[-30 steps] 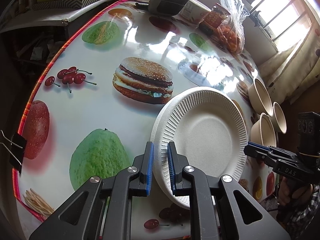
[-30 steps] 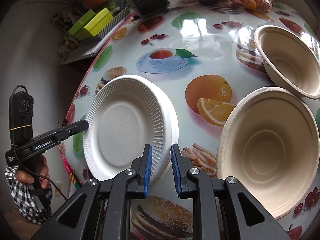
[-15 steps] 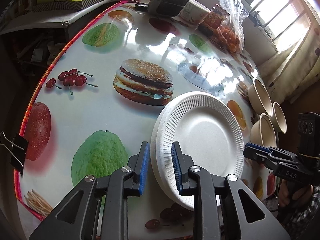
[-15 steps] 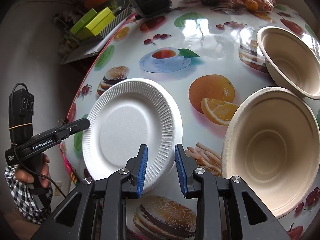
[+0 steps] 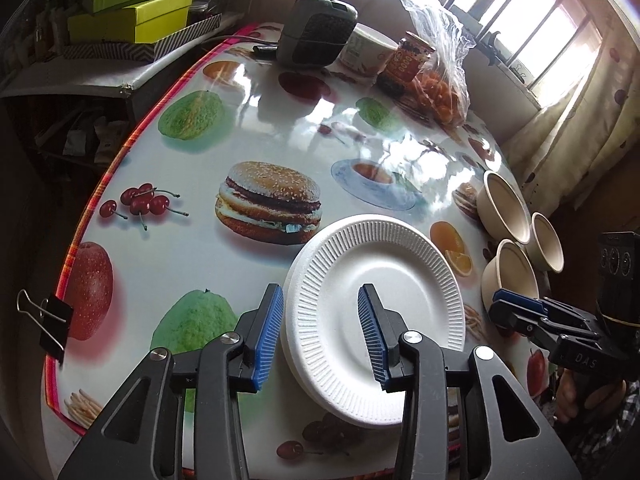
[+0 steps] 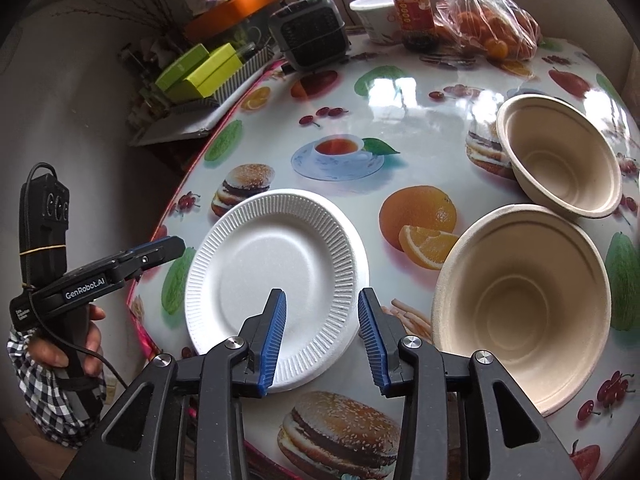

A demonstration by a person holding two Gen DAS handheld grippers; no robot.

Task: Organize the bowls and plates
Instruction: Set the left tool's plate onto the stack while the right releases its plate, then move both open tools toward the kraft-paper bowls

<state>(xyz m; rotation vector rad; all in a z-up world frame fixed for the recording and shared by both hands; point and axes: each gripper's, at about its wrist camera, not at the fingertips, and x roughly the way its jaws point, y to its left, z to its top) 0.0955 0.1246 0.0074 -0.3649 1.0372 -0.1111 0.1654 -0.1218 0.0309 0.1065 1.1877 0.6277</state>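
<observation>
Now, left to right across the right wrist view:

Left gripper (image 6: pixel 176 246): sitting at the left edge, just beside the plate rim; in its own view its jaws are standing wide apart, holding nothing.

Foam plates (image 6: pixel 276 280): lying stacked at lower centre, overhanging the near edge of the table (image 6: pixel 420 120).

Right gripper (image 6: pixel 322 334): gaping open and empty, straddling the plate's right rim.

Paper bowls (image 6: pixel 524 304): sitting unstacked at the right, one large in front (image 6: pixel 524 304), one smaller behind (image 6: pixel 560 160); a third is showing only in the left view.

Risk: the light foam stack is likely sliding off the edge if either jaw nudges it; a pinch could be cracking the ribbed rim.
</observation>
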